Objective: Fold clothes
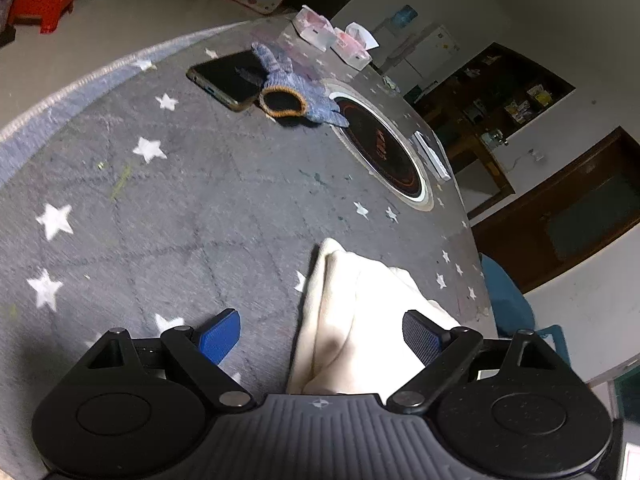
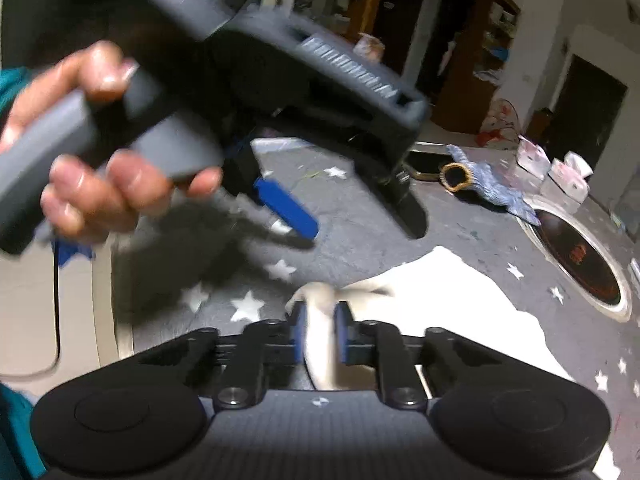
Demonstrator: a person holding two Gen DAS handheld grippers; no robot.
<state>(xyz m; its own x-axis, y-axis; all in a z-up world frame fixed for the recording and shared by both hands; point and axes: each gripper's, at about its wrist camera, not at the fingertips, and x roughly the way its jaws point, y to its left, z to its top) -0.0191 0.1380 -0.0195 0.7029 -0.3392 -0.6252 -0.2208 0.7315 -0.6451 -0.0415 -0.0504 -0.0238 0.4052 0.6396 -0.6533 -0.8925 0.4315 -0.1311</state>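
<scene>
We see cream cloth garment (image 1: 356, 320) on grey star-print tablecloth (image 1: 160, 200), long axis running away from us | left gripper (image 1: 320, 340) spread wide, holding nothing | right gripper (image 2: 319, 332) pinching the cloth's edge | no readable writing.

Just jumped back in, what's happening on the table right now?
A person is folding a cream cloth on the star-patterned table cover. The right gripper is shut on a bunched edge of the cloth. The left gripper is open above the cloth, gripping nothing. A phone and knit glove lie farther back.
</scene>
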